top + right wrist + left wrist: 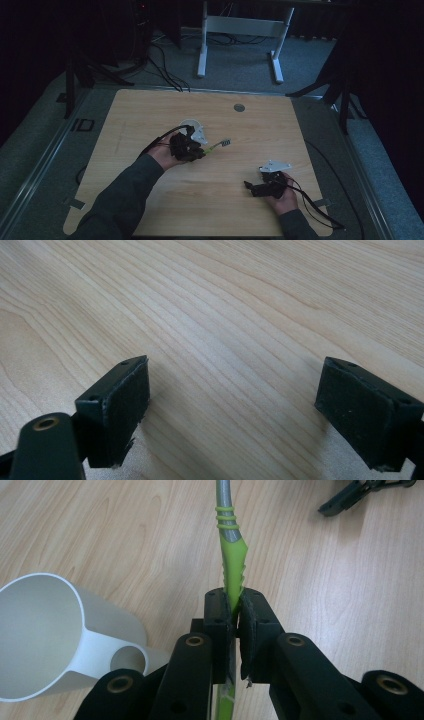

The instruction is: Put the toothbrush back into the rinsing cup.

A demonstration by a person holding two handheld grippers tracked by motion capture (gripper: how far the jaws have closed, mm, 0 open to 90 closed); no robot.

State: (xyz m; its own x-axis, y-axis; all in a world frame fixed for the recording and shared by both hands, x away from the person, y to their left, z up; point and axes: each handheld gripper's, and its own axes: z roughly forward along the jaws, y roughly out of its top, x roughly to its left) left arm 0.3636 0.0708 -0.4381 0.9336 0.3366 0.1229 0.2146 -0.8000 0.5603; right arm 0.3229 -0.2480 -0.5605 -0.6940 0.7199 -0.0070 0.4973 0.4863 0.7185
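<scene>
Wooden table [225,200]: left gripper [235,612] pinches green toothbrush [231,555] (unbranded); right gripper [232,410] fingers wide.

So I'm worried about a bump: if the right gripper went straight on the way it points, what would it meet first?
Probably just the bare wooden table. The right gripper is open and angled down at the tabletop, with nothing lying between or ahead of its jaws.

dim lab: desk [150,107], floor cables [165,72]
</scene>
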